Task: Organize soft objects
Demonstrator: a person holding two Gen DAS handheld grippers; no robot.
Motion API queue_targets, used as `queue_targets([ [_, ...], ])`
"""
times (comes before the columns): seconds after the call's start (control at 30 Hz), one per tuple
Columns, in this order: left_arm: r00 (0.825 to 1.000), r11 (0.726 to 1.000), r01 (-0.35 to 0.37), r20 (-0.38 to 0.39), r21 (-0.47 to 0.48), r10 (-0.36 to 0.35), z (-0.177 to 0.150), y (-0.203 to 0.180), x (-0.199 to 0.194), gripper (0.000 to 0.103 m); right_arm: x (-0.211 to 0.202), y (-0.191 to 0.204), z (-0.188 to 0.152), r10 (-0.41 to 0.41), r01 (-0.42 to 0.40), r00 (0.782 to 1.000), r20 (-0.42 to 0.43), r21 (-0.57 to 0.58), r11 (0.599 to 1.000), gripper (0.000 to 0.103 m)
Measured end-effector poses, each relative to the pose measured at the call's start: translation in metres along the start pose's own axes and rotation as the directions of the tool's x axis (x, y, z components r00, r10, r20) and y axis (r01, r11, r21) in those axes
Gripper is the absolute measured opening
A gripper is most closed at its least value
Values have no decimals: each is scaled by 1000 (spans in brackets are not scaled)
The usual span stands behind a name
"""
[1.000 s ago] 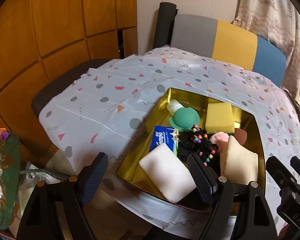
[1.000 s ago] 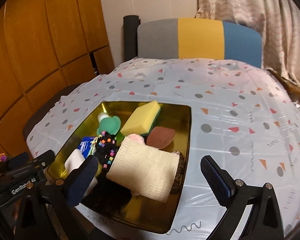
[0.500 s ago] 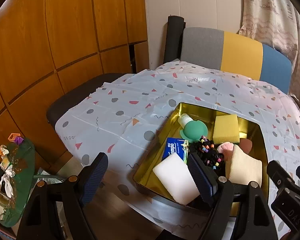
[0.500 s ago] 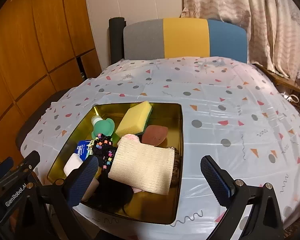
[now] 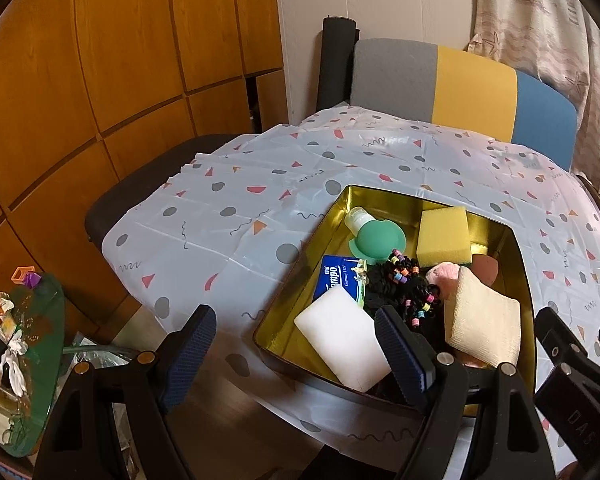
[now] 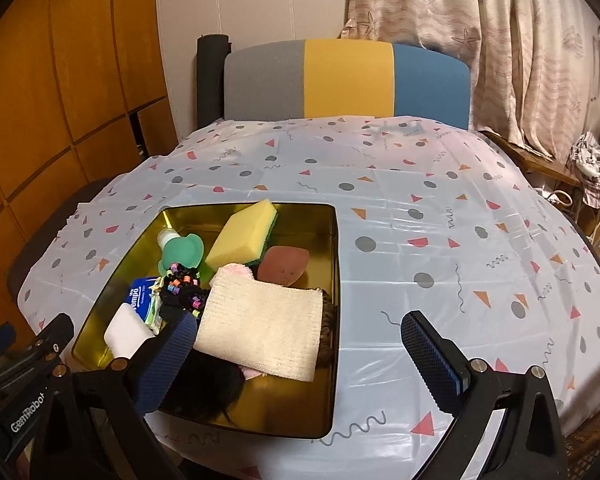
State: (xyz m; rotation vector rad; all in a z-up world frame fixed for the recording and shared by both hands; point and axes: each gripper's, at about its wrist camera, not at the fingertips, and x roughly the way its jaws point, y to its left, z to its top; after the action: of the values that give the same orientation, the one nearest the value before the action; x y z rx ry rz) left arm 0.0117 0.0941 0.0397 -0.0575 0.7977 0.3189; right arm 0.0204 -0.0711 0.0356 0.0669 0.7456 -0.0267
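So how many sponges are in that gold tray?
2 clear ones: a yellow sponge at the far end of the tray and a white sponge at the near left corner. Others may be hidden under the beige cloth.

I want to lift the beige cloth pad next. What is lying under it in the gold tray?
The beige cloth pad lies on a pink fluffy item, a dark hairy mass and something brown at its right edge. Whatever else lies beneath it in the gold tray is hidden.
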Motion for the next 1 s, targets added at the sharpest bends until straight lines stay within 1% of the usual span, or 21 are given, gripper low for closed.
queue_targets([
  [0.27,1000,1000,-14,4,-1,14,0,1,1,83,3,1,-4,19,-19,1000,-19,6,1000,103],
  [0.9,1000,1000,4,9,19,-4,-1,-2,-1,83,9,-4,-4,24,-23,999,-36,24,999,103],
  [0.93,1000,1000,4,7,19,-4,-1,-2,0,82,10,-4,-5,26,-25,999,-39,24,999,103],
  [1.0,1000,1000,7,4,21,-8,-1,-2,0,78,10,-4,-5,29,-28,999,-41,26,999,103],
])
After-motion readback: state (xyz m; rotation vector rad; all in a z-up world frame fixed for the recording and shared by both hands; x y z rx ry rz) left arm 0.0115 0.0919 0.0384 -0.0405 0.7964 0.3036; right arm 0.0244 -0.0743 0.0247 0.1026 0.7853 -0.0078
